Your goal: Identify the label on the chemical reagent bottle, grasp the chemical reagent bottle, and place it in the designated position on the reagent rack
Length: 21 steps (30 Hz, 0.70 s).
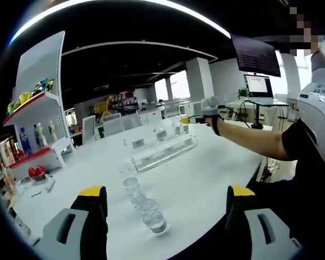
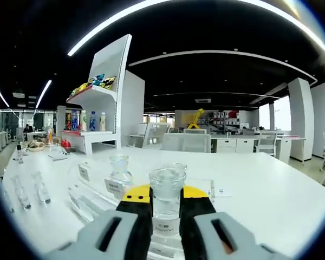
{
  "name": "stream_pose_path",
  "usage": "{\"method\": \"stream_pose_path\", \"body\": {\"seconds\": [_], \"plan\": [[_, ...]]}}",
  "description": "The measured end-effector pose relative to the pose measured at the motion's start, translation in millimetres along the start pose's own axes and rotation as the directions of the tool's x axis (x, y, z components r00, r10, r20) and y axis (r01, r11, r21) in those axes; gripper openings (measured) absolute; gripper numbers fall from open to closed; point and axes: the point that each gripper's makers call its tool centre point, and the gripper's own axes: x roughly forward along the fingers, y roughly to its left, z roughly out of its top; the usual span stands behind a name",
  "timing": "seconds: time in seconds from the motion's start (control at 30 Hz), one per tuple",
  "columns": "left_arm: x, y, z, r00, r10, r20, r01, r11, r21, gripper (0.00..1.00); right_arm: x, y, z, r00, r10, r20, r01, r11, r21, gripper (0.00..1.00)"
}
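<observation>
White bench [image 1: 206, 179] runs across an open office, with a clear tiered rack [image 2: 92, 197] standing on it. Your right gripper [image 2: 166, 214] has its jaws closed on a clear glass bottle [image 2: 166, 203], held upright just over the rack's near edge, label facing you but too small to read. Two more bottles [image 2: 119, 170] already stand on the rack beside small tags. Your left gripper [image 1: 168, 197] hangs open and empty above a row of bottles [image 1: 143, 203] on the bench. Watch the descent: a tilted bottle could catch the rack's edge, knock its neighbour, or land at the wrong tag if you misjudge the label.
</observation>
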Motion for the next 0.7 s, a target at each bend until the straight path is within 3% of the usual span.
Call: {"method": "stream_pose_path", "body": {"seconds": [0.7], "plan": [[0.8, 6.4, -3.3, 1.0, 0.008, -0.008, -0.008, 1.0, -0.012, 0.91, 13.0, 3.5, -25.5, 0.999, 0.0, -0.047, 0.0, 1.0, 0.003, 0.15]]}}
